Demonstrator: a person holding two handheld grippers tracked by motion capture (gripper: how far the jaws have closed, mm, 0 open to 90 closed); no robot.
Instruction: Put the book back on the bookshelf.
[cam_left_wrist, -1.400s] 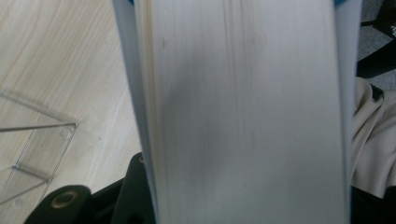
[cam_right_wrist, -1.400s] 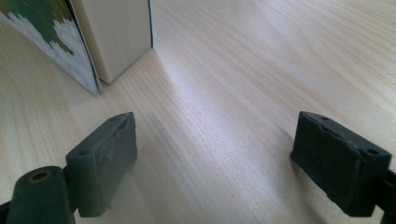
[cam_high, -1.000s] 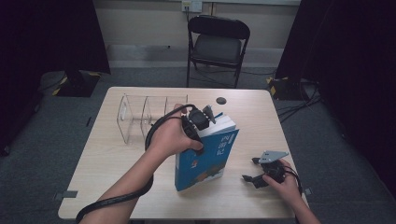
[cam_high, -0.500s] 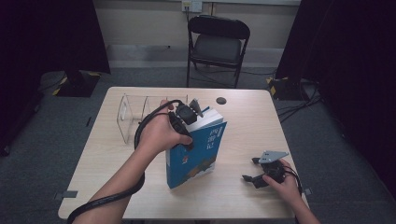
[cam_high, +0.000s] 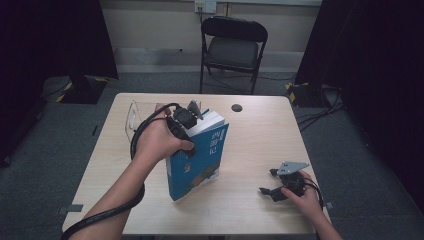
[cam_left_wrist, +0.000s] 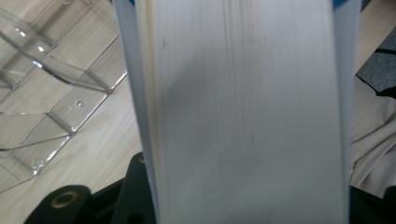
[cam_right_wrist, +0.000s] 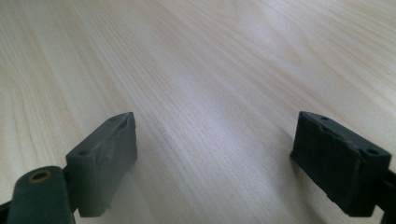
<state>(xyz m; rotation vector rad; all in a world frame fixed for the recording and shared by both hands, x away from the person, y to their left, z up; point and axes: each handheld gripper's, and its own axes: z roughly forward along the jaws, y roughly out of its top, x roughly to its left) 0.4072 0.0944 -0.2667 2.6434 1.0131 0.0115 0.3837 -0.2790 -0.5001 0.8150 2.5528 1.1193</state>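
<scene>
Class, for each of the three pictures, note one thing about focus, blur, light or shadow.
High view: the table is evenly lit while the room's sides fall into darkness. Left gripper view: the book sits so near the lens that its page edges are soft and blurred, while the clear plastic rack shows small glints. Right gripper view: the far wood grain goes out of focus, and the hand-held gripper casts soft shadows.

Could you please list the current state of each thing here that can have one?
Blue book: closed, tilted upright on the table, clamped at its top.
Left gripper: shut on the book.
Right gripper: jaws open, holding nothing.
Clear organiser: empty.
Folding chair: unfolded, unoccupied.
</scene>
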